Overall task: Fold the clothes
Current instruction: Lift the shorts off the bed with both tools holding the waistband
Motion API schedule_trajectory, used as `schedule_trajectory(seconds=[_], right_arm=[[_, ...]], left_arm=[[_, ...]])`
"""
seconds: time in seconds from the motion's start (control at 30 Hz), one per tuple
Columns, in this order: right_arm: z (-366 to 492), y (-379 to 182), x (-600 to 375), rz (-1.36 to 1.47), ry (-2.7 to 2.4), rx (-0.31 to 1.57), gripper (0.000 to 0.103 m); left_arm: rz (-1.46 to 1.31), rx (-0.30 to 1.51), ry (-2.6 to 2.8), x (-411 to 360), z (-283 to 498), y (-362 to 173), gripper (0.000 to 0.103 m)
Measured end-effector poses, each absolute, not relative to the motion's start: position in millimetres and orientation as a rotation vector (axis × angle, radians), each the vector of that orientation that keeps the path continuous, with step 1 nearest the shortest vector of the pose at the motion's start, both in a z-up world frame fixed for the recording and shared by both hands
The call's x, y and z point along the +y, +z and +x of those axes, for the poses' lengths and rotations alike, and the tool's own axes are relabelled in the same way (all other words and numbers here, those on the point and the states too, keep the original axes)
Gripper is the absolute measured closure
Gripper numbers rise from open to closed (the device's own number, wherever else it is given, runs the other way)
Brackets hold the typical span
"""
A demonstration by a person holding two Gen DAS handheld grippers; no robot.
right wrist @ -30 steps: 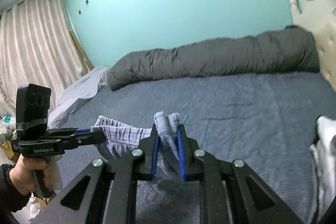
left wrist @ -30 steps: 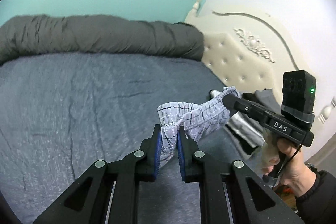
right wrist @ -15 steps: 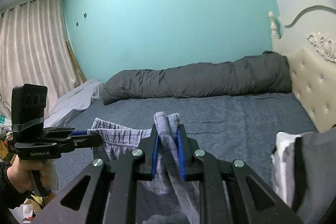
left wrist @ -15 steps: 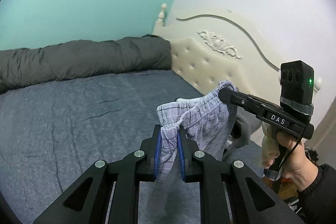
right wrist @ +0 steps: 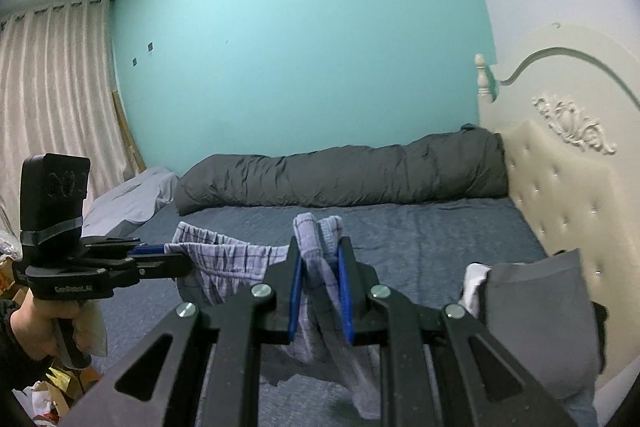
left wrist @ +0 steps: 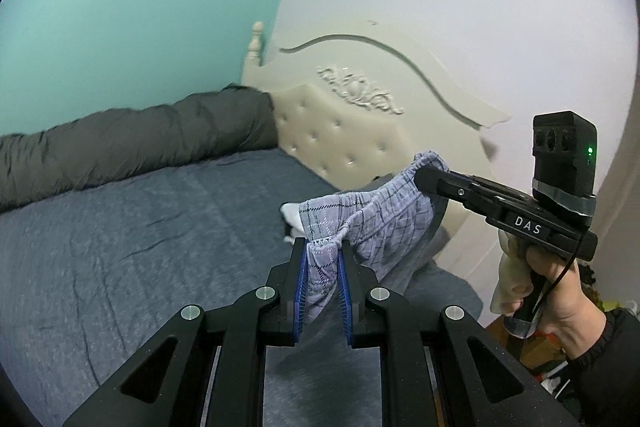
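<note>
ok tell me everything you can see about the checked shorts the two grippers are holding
The checked shorts are light blue-grey woven cloth with dark plaid lines and a gathered elastic waistband. They hang in the air above the blue-grey bed, not lying on it. The left gripper pinches one bunched end of the waistband, the right gripper the other, so the band sags between them. The legs droop loose and crumpled below. Only the blue pads touch them.
</note>
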State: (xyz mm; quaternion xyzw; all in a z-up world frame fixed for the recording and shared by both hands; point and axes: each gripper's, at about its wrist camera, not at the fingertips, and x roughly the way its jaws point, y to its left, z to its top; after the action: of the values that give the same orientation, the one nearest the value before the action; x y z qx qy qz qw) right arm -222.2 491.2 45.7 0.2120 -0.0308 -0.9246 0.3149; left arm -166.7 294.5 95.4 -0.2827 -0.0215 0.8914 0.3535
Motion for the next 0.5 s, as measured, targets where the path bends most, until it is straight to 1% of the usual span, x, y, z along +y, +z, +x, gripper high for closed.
schedule_trajectory(seconds=[0.3, 0.5], right_arm=[[-195.2, 65.6, 554.7, 0.551, -2.519, -0.082, 0.088], [-179.1, 70.5, 600.3, 0.546, -2.573, -0.088, 0.088]], left_arm=[[-0.694, -0.016, 2.216, 355.7, -141.0, 122.0, 0.088], [-0.688, 0.015, 2.160, 403.7, -128.8, 125.4, 0.088]])
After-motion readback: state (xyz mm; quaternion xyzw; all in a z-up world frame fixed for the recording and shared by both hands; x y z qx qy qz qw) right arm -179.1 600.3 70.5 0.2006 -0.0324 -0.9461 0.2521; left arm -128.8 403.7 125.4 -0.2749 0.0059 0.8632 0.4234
